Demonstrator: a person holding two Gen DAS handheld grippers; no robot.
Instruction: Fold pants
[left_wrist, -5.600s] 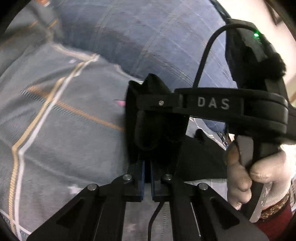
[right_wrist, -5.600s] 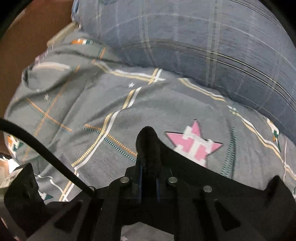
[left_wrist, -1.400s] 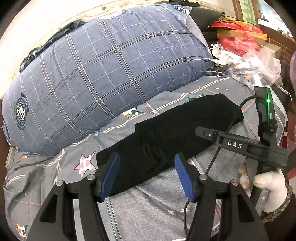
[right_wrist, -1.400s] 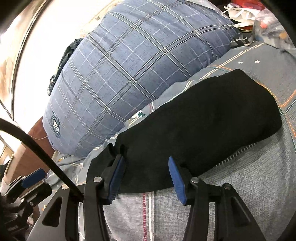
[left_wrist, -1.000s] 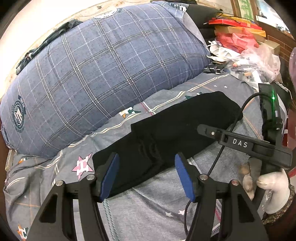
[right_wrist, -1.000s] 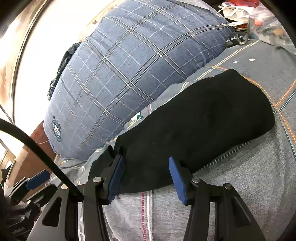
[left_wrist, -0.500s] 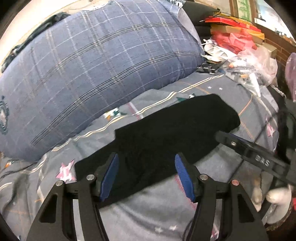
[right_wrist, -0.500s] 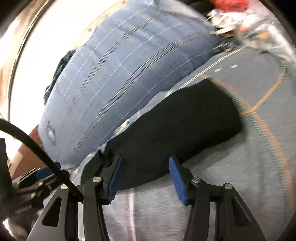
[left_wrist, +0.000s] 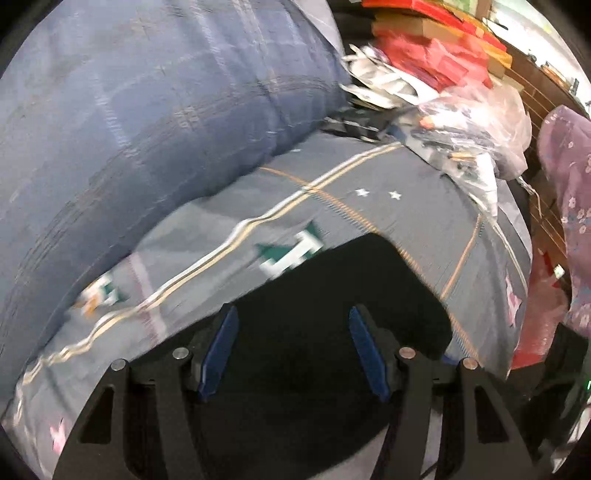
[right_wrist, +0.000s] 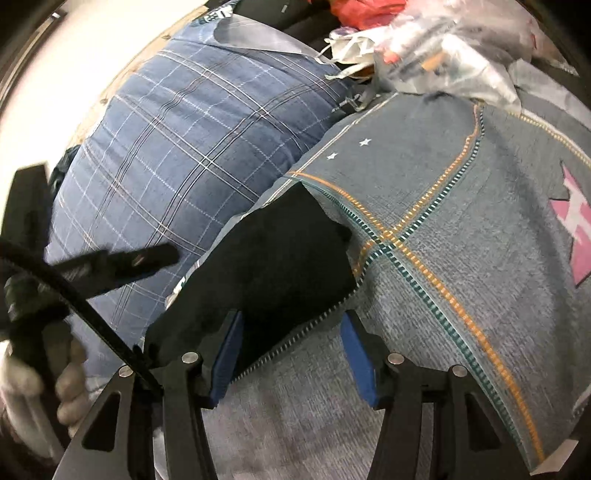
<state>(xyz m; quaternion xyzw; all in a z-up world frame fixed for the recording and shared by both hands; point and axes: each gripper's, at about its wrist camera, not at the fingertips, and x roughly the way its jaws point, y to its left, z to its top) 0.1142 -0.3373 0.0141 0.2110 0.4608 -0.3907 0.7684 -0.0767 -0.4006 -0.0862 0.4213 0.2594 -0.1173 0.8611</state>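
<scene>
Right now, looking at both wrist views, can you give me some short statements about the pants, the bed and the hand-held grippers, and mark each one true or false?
1. The black pants lie on the grey patterned bedspread. True.
2. The right hand-held gripper is shut on the pants. False: its jaws stand open, holding nothing.
3. The left hand-held gripper is open. True.
4. A blue plaid pillow lies behind the pants. True.
5. The pants are red. False: they are black.
</scene>
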